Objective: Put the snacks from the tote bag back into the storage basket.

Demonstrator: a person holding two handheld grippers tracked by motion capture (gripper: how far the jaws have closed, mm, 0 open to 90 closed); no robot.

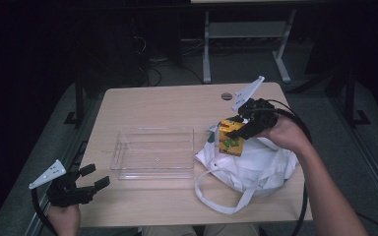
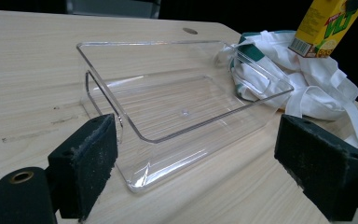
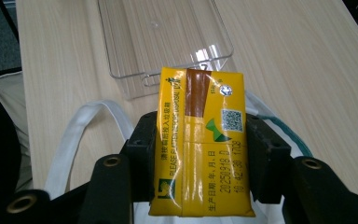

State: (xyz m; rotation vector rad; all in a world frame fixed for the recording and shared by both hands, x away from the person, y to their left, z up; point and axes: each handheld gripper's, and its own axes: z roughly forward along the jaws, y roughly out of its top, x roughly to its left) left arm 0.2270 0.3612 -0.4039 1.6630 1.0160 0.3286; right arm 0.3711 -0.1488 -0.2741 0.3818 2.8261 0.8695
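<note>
A yellow drink carton (image 1: 230, 138) (image 3: 201, 144) hangs just above a white cloth bag (image 1: 246, 164), clamped between the black jaws of my right gripper (image 1: 238, 131) (image 3: 200, 156). The carton's lower corner (image 2: 328, 25) also shows at the top right of the left gripper view. A clear plastic tray (image 1: 153, 152) (image 2: 177, 100) (image 3: 163, 32) lies empty on the table, left of the bag. My left gripper (image 1: 94, 178) (image 2: 193, 161) hovers at the table's front left corner, open, jaws wide apart with nothing between them, pointed toward the tray.
The light wooden table (image 1: 147, 103) has a round cable hole (image 1: 226, 96) near its far edge. The bag's loop handle (image 1: 216, 194) trails toward the front edge. Beyond the table stand a white desk frame (image 1: 246, 34) and dark cables on the floor.
</note>
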